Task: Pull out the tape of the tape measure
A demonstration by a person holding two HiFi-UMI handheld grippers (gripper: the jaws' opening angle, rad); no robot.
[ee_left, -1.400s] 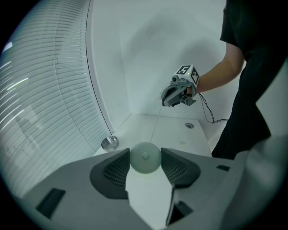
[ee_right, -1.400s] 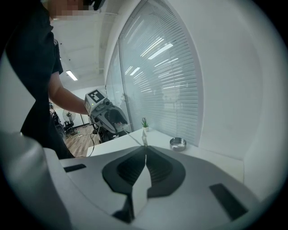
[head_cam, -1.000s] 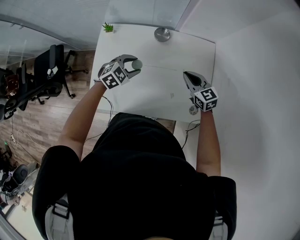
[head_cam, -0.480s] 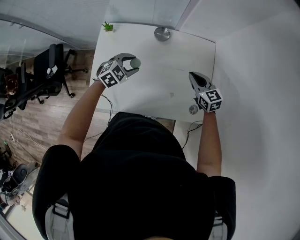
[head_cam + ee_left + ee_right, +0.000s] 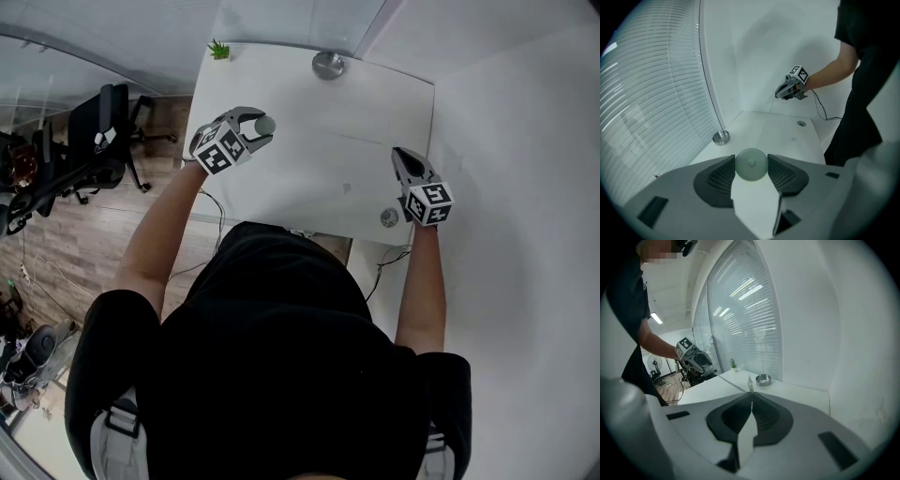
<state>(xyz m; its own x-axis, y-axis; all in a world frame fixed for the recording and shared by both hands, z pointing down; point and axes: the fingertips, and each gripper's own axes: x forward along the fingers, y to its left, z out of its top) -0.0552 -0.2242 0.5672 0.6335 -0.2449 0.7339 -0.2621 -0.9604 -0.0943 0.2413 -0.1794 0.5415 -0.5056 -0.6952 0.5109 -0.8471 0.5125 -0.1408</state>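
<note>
Two grips are on: my left gripper [image 5: 260, 127] has its jaws clamped on the round tape measure [image 5: 751, 164] over the desk's [image 5: 309, 183] left side, and my right gripper [image 5: 401, 156] has its jaws pinched together on the end of the tape [image 5: 730, 381]. A thin run of tape spans the gap between them, so I judge the pull well under way. What's left is drawing out more length.

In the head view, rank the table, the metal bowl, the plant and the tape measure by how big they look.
1. table, by far the largest
2. bowl
3. plant and tape measure: they look about alike, too close to rank
</note>
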